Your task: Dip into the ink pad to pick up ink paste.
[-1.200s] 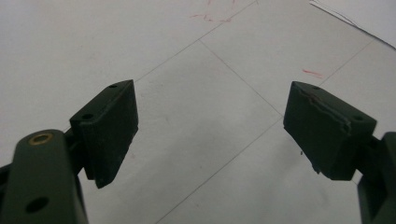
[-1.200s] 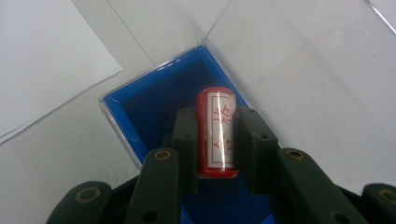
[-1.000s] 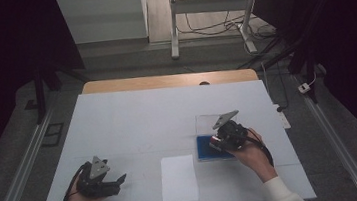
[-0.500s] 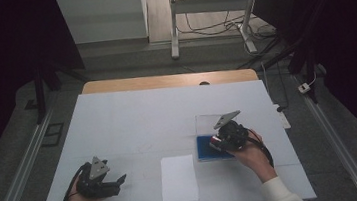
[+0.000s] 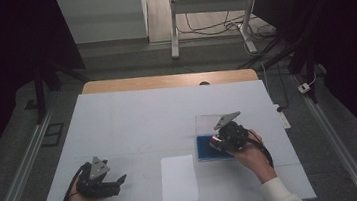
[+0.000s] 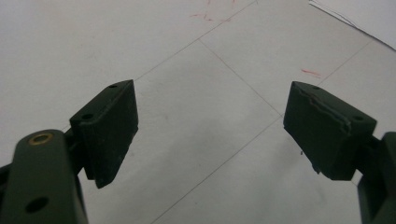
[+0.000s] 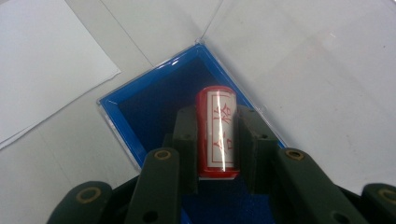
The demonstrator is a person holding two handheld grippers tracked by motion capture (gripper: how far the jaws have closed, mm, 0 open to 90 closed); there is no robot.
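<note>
My right gripper (image 7: 215, 135) is shut on a red cylindrical stamp (image 7: 215, 130) with a white label and red characters. It holds the stamp over a blue ink pad tray (image 7: 154, 112) whose clear lid (image 7: 303, 60) lies open behind it. In the high view the right gripper (image 5: 216, 142) sits over the blue ink pad tray (image 5: 204, 150) at the table's right. My left gripper (image 6: 210, 126) is open with nothing between its jaws, low over the white table; it rests at the front left (image 5: 117, 181).
A white sheet of paper (image 5: 178, 179) lies near the front edge between the two grippers; its corner shows (image 7: 42, 60) beside the tray. The white table (image 5: 138, 120) has faint grid lines and small red marks (image 6: 310, 72). Beyond it are table legs and cables.
The right gripper with the stamp has shifted very slightly over the ink pad. The left gripper has not moved.
</note>
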